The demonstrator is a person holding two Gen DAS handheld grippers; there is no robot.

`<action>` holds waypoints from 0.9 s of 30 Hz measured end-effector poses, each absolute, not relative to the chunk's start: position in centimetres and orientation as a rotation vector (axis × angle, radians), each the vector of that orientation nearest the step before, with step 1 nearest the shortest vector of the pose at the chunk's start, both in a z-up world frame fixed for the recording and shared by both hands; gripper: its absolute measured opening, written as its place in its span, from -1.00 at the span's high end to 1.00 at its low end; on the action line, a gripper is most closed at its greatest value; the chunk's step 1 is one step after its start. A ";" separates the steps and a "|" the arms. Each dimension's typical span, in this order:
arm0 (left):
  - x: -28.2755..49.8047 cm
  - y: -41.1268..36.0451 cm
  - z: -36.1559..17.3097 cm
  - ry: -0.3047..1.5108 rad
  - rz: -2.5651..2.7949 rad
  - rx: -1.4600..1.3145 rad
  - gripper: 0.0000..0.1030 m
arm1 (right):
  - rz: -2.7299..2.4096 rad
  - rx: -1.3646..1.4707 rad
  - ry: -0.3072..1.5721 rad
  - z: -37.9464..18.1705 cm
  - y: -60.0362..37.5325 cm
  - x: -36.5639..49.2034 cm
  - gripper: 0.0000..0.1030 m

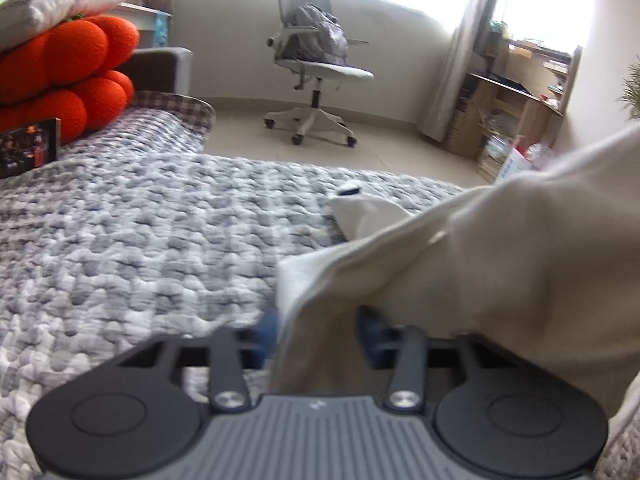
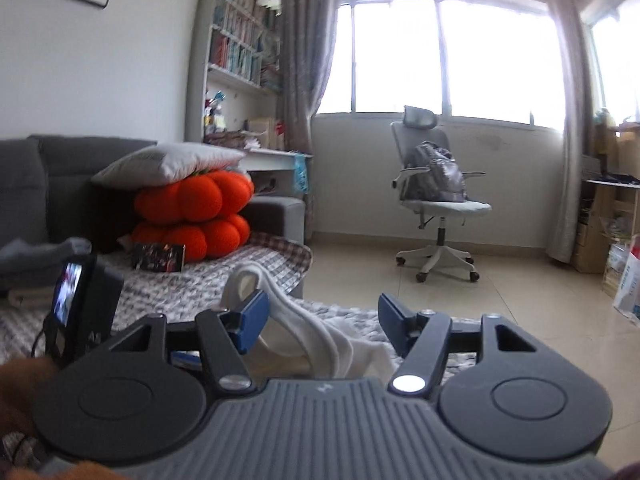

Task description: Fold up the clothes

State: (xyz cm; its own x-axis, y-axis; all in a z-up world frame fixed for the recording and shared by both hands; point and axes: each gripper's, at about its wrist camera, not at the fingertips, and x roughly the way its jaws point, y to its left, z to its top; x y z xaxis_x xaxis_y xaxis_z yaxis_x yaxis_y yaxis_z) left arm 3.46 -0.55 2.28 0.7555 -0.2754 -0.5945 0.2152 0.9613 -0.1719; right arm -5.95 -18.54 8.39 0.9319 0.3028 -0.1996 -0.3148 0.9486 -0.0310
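A cream garment rises from between the blue pads of my left gripper toward the upper right, lifted off the grey knitted bed cover. The left gripper is shut on a bunched fold of it, and the cloth drapes over the right finger. A corner with a dark tag lies on the cover farther off. In the right wrist view the same white cloth lies bunched between the spread fingers of my right gripper, which is open. A loop of fabric stands up beside the left pad.
Orange cushions under a grey pillow sit on the sofa, with a dark booklet in front. An office chair with a bag stands on the tiled floor by the window. A small lit screen shows at left.
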 end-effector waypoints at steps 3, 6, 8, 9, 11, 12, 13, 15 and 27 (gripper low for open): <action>3.5 -0.7 2.5 0.656 -0.268 -0.064 0.89 | 0.287 -0.094 0.212 7.4 -18.0 -5.3 0.32; 2.8 0.8 3.3 0.631 -0.260 -0.096 0.91 | 0.264 -0.080 0.219 6.7 -18.0 -5.2 0.54; 1.8 2.0 4.2 0.601 -0.246 -0.116 0.92 | 0.262 -0.055 0.214 6.6 -18.3 -5.4 0.59; 1.3 2.6 4.6 0.587 -0.239 -0.126 0.92 | 0.257 -0.050 0.210 6.7 -18.3 -5.5 0.60; 0.4 3.8 5.5 0.557 -0.224 -0.146 0.92 | 0.249 -0.046 0.193 7.0 -18.4 -5.9 0.60; -0.1 4.4 6.0 0.542 -0.217 -0.156 0.92 | 0.248 -0.044 0.178 7.3 -18.4 -6.2 0.61; -0.6 5.0 6.4 0.527 -0.210 -0.166 0.92 | 0.246 -0.041 0.162 7.6 -18.3 -6.4 0.61; -1.5 6.2 7.3 0.498 -0.195 -0.185 0.92 | 0.238 -0.037 0.133 8.3 -18.4 -7.0 0.63; -6.3 15.3 10.5 0.378 -0.058 -0.341 0.92 | 0.287 -0.089 0.174 8.3 -18.0 -7.5 0.64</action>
